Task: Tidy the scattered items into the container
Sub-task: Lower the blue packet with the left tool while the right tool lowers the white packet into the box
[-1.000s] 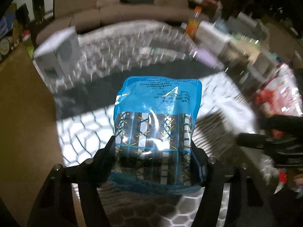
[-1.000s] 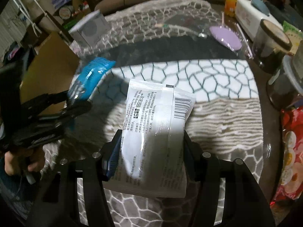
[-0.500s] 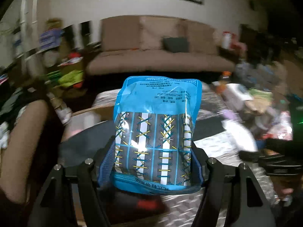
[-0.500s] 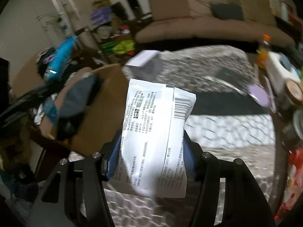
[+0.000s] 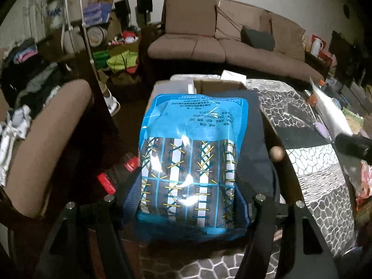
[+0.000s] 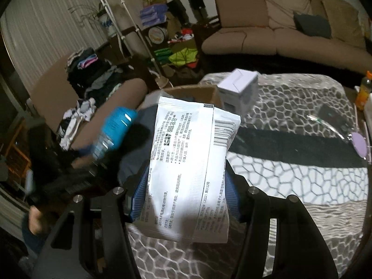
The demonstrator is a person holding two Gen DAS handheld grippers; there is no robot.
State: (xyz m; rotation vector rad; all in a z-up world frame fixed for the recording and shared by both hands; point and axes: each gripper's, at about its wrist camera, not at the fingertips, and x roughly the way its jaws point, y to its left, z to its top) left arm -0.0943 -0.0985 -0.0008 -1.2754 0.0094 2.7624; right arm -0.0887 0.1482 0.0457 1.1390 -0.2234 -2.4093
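Observation:
My left gripper [image 5: 187,195] is shut on a blue packet [image 5: 193,144] printed with shoelace patterns, held up over an open cardboard box [image 5: 220,84] that has dark cloth [image 5: 255,144] inside. My right gripper [image 6: 186,195] is shut on a white packet [image 6: 193,153] with black print and a barcode. In the right wrist view the same cardboard box [image 6: 195,91] lies just beyond the white packet, and the blue packet [image 6: 114,127] shows blurred at the left in the other gripper, with a hand [image 6: 34,218] below it.
A table with a patterned grey-and-white cloth [image 6: 290,181] spreads to the right. On it stand a white carton [image 6: 239,88], an orange bottle [image 6: 362,90] and a purple lid [image 6: 359,144]. A brown armchair [image 5: 39,144] is at the left, a sofa [image 5: 232,44] behind.
Both grippers have risen and swung left from over the tablecloth toward the cardboard box, each still gripping its packet. The room and sofa have come into view.

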